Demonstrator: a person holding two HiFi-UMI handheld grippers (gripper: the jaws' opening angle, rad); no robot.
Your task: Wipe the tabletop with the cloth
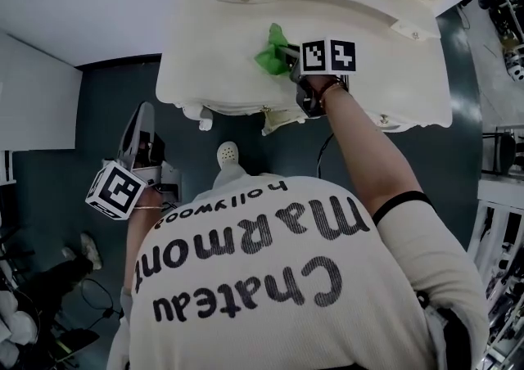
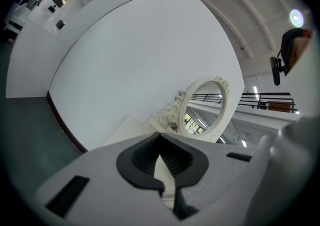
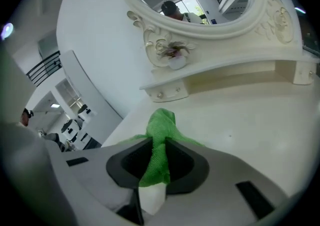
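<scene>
Dark teal floor (image 1: 98,115), white walls. Cream ornate dressing-table surface (image 1: 393,74) with oval carved mirror (image 3: 200,0) at back edge. Right gripper (image 3: 156,162) clenched on green woven cloth (image 3: 161,125), pressed mid-surface toward the front edge. Left gripper (image 2: 162,165) closed, empty, off the surface. Wiping looks underway; both ends probably left.

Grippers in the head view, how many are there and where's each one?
2. The right gripper is over the white tabletop, shut on the green cloth. The left gripper is beside the person, above the dark floor, shut and empty.
</scene>
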